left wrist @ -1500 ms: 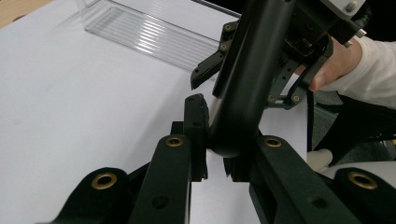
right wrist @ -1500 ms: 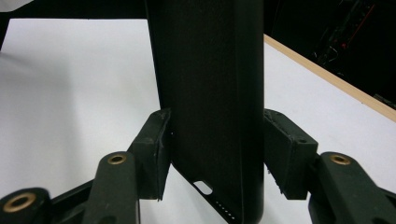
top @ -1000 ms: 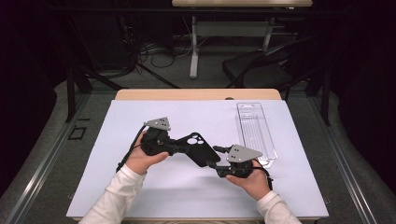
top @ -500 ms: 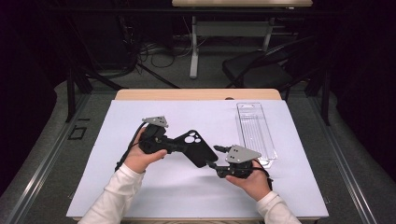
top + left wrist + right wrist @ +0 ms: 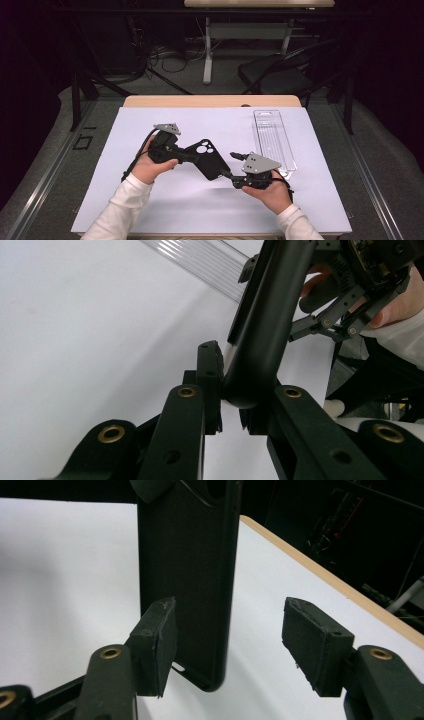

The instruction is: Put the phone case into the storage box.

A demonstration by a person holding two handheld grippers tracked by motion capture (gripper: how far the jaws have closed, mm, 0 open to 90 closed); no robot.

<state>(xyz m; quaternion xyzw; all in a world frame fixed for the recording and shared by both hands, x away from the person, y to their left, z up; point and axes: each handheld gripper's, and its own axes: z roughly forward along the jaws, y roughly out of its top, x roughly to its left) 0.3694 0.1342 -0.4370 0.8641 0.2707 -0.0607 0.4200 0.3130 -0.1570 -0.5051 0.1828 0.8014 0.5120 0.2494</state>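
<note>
**A:** Phone case [image 5: 207,157], black, held up off the white table cover [image 5: 125,150] between the two grippers. Where does the job stand, would you say?

**B:** Midway, by my reading. The left gripper [image 5: 176,152] has it clamped at one end; in the left gripper view its jaws are pressed on the rounded corner of the case [image 5: 260,340]. The right gripper [image 5: 231,174] sits at the other end, at about four o'clock from the case in the high view, and has not closed on it.

**A:** So the right claw is wide?

**B:** Wide, yes. In the right gripper view the case [image 5: 185,580] stands between the two pads, close against the left pad [image 5: 155,640], with a clear gap to the other pad [image 5: 312,647]. I cannot tell whether it actually touches the near one.

**A:** What is left, then?

**B:** Likely either a handover to the right side or a carry to the clear plastic tray [image 5: 272,140], which lies flat at about two o'clock from the case, well apart from it. Nothing is in the tray that I can see.

**A:** And the case itself?

**B:** Matte black and slim, with rounded edges. A cluster of round camera cutouts shows near its upper end, and there is a small slot in its bottom edge. It is tilted, one long edge upward.
</note>
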